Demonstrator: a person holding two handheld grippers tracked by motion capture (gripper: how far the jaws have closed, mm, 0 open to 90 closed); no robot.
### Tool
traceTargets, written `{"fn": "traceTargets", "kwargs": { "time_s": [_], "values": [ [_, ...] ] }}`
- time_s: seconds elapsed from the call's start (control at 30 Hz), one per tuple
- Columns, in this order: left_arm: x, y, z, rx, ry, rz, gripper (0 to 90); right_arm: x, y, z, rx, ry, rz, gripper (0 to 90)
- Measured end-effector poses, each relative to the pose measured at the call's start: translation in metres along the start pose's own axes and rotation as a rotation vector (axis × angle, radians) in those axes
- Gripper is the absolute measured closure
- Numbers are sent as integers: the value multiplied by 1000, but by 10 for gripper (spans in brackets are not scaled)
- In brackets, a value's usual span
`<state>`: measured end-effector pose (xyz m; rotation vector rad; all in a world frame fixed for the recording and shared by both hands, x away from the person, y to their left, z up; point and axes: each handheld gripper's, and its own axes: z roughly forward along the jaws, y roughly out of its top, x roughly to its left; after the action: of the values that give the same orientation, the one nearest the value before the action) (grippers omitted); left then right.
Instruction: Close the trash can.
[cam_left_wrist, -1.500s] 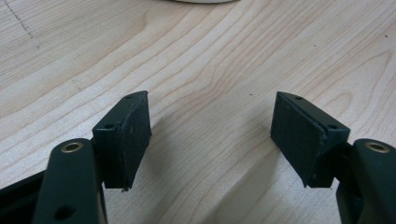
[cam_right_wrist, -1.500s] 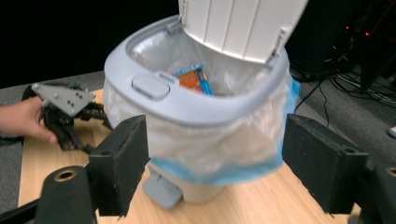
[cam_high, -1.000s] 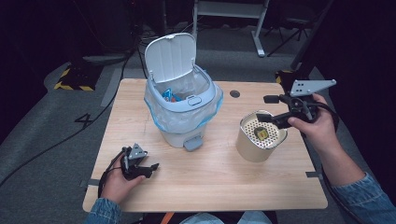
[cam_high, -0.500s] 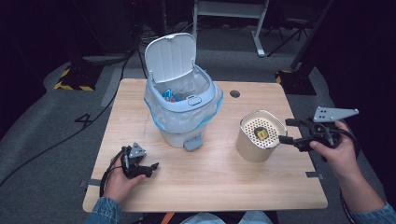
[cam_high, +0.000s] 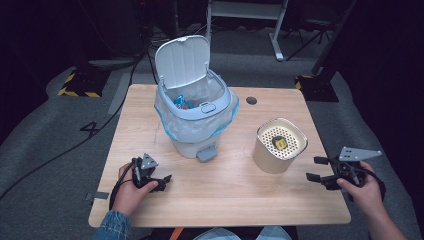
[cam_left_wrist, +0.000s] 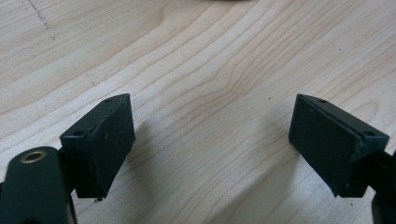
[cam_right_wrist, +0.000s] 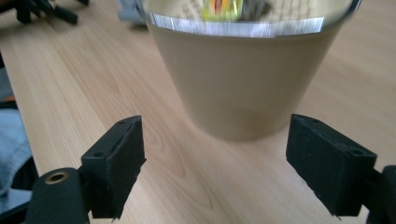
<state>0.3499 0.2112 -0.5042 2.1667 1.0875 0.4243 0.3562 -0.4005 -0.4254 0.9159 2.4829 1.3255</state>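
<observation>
Wooden worktop (cam_high: 225, 195) in a dark room, with a beige canister (cam_high: 278, 148) at centre right.
Right tool (cam_high: 316, 168) sat just beside it, released, jaws just widening; left tool (cam_high: 162, 181), lower left, likewise released and empty.

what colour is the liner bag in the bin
Pale translucent blue bin liner, clearest in the high view.

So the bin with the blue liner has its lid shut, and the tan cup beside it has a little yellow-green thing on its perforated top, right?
Not quite: the bin's lid stands open, tipped back above the bin, as the high view shows. The rest holds: the blue liner drapes over the rim, and the tan cup beside it carries a small yellow-green thing on its perforated top.
</observation>
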Motion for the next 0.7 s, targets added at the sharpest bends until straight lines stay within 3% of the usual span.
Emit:
{"fn": "traceTargets", "kwargs": {
  "time_s": [0.13, 0.3, 0.6, 0.7],
  "values": [
    [0, 0, 0, 0, 0, 0, 148, -6, -25, 19, 37, -18, 24, 193],
    [0, 0, 0, 1, 2, 2, 152, -8, -43, 36, 51, -40, 57, 181],
    [-1, 1, -3, 27, -27, 30, 161, -2, -57, 54, 98, -174, 7, 183],
    [-1, 3, -5, 32, -25, 24, 224, 0, -57, 56, 97, -202, -1, 173]
  ]
}}
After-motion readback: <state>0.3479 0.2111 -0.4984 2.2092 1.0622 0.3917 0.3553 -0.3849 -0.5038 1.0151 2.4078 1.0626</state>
